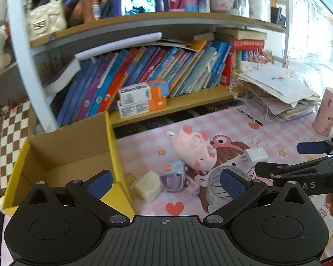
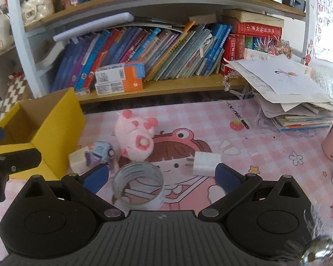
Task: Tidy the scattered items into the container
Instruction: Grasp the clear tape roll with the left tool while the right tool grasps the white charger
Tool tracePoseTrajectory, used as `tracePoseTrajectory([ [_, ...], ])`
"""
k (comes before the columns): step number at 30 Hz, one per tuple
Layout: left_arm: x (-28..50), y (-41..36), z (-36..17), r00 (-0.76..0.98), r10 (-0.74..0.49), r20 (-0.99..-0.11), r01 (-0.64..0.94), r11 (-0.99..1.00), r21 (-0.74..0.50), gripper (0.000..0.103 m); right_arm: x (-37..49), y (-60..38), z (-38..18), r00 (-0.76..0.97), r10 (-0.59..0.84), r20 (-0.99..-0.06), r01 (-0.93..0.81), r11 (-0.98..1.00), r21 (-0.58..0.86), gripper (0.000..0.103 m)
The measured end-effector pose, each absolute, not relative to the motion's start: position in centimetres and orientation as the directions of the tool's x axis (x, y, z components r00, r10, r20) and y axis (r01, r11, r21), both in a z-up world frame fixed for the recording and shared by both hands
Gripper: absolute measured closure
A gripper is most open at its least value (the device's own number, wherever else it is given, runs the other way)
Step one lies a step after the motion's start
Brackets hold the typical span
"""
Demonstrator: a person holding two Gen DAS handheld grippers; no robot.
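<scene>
An open yellow cardboard box (image 1: 62, 155) (image 2: 55, 119) stands at the left of the pink desk mat. Beside it lie a cream block (image 1: 148, 185) (image 2: 77, 158), a small blue-purple toy car (image 1: 174, 175) (image 2: 100, 151), a pink plush pig (image 1: 194, 149) (image 2: 133, 136), a clear tape roll (image 1: 215, 185) (image 2: 138, 185) and a white charger plug (image 1: 255, 155) (image 2: 205, 163). My left gripper (image 1: 165, 185) is open and empty, just in front of the block and car. My right gripper (image 2: 161, 176) is open and empty, with the tape roll between its fingers.
A bookshelf full of leaning books (image 1: 157, 71) runs along the back. A stack of papers and books (image 2: 295, 97) sits at back right, with a pink cup (image 1: 327, 112) near the right edge and a pen (image 2: 238, 115) on the mat.
</scene>
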State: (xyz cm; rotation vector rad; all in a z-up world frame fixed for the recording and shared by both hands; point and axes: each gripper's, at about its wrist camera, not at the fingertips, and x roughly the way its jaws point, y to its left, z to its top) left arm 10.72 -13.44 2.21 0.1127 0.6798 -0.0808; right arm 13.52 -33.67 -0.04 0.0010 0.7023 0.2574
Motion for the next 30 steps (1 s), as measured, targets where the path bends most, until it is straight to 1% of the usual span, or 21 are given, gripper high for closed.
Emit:
tracePoseTrajectory([
  [8,13.4,-14.7,-0.3,0.718,-0.097,-0.690,0.138,0.990,0.004,0.000,16.5,-35.3,-2.7,0.686,0.201,-0.700,-0.170,0.979,0.114,0.000],
  [13,14.2,-15.3,-1.3,0.711,-0.127,-0.691,0.172,0.985,-0.005,0.001,17.9,-35.9,-4.0,0.662,0.189,-0.725,-0.149,0.981,0.120,0.001],
  [15,14.6,-15.6,-1.8,0.707,-0.134,-0.694,0.180,0.984,-0.006,0.006,18.5,-36.0,-4.3,0.658,0.186,-0.729,-0.148,0.982,0.117,0.001],
  [19,15.4,-16.2,-3.0,0.687,-0.146,-0.712,0.208,0.978,0.000,0.021,19.5,-36.1,-4.9,0.649,0.179,-0.739,-0.149,0.983,0.107,0.001],
  [20,15.6,-16.4,-3.4,0.680,-0.148,-0.718,0.215,0.977,0.003,0.023,19.8,-36.1,-5.0,0.647,0.178,-0.742,-0.150,0.983,0.105,0.001],
  [30,17.6,-18.1,-5.8,0.620,-0.176,-0.765,0.284,0.959,0.009,0.023,22.0,-36.0,-6.2,0.622,0.166,-0.765,-0.150,0.984,0.092,0.002],
])
